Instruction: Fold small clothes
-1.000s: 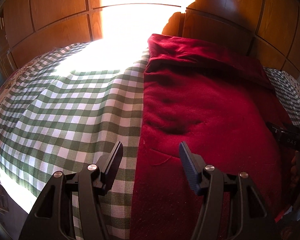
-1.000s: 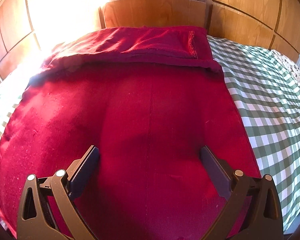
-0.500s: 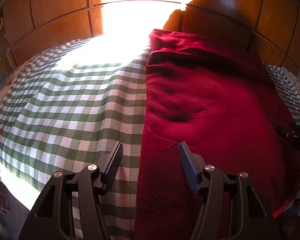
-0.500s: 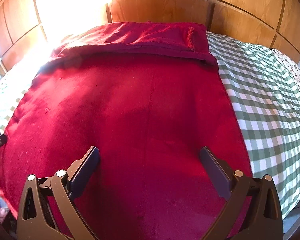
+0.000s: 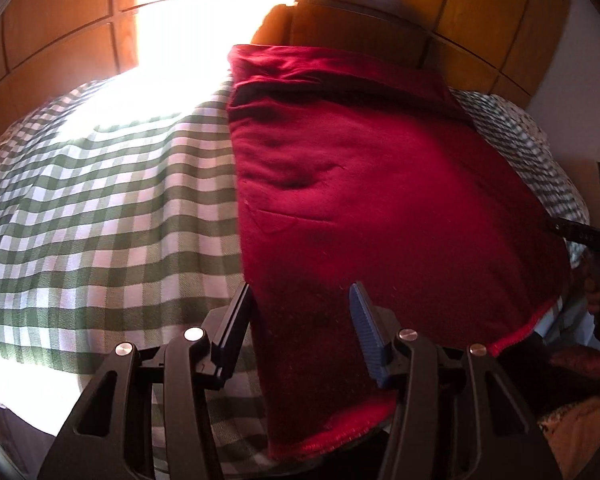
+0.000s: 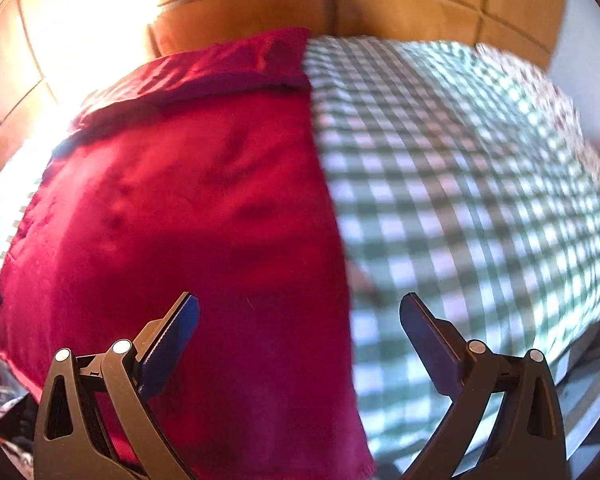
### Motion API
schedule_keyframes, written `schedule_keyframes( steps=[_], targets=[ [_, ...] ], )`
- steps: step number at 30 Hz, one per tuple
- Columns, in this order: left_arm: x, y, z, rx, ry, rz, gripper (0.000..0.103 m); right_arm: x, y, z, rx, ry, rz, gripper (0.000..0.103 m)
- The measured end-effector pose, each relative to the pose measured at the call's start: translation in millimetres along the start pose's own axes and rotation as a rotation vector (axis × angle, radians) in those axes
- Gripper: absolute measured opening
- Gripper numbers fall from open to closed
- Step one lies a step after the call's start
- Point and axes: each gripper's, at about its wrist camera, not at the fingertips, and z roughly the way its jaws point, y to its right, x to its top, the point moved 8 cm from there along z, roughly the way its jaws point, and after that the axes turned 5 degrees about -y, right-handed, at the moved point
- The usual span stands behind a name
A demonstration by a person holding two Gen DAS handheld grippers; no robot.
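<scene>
A red cloth is lying spread flat on a green checked bedspread, its far end folded over. Its left edge is being straddled by the left gripper, whose jaws have just been closing without pinching it. Its right edge is being straddled by the right gripper, jaws spread wide.
</scene>
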Motion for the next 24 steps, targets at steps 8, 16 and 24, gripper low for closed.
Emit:
schedule_keyframes(
  steps=[8,16,24],
  targets=[
    [-7,22,1,-0.114,-0.031,0.041,0.000,-37,-17,-7,0.112,-0.087,-0.056,0.039],
    [50,3,-44,-0.330,0.139,-0.128,0.000,16,-35,-43,0.290,0.026,-0.006,0.010],
    [130,-30,-26,-0.317,0.199,-0.249,0.000,102,-40,-19,0.326,0.088,0.037,0.010]
  ],
)
